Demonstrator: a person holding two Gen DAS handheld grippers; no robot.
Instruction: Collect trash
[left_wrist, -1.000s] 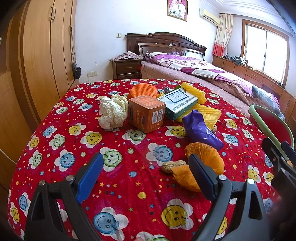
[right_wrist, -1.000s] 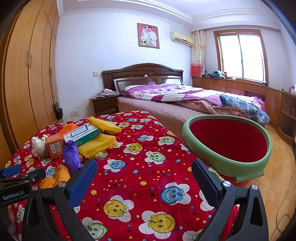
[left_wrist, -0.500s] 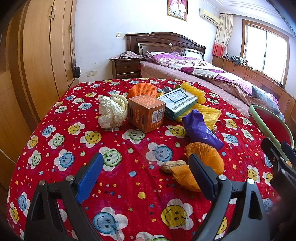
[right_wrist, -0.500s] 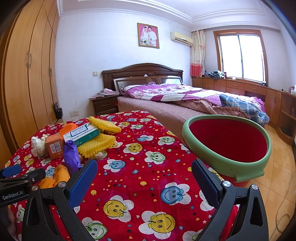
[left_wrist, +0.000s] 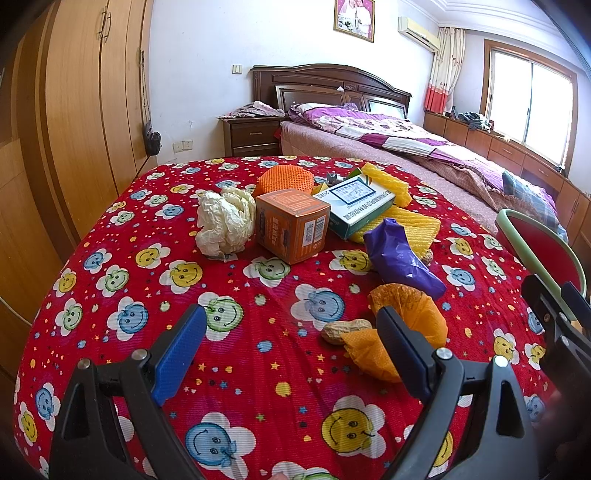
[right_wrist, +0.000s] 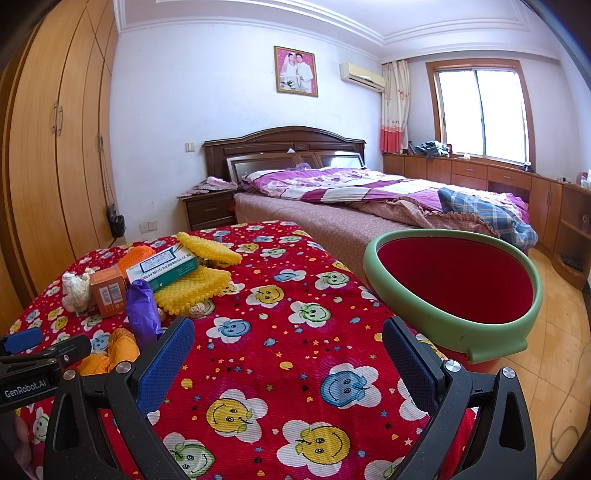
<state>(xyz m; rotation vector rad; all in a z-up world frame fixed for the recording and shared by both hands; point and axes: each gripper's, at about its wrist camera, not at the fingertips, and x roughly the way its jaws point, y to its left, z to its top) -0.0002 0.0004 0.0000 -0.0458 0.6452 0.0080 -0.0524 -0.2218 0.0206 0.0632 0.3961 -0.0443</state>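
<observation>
Orange foam netting (left_wrist: 406, 332) and a peanut (left_wrist: 343, 330) lie nearest the left hand-held gripper (left_wrist: 291, 343), which hangs wide open and empty above the bench (left_wrist: 129, 266). The right hand-held gripper (right_wrist: 288, 354) is likewise spread, empty. Pinch the netting low, then carry it to the red bin (right_wrist: 454, 284) beside the bench.

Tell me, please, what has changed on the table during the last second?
Nothing visibly changed. The left hand-held gripper and the right hand-held gripper are both open and empty over the red cloth. The orange box, purple wrapper, peanut and the bucket lie where they were.
</observation>
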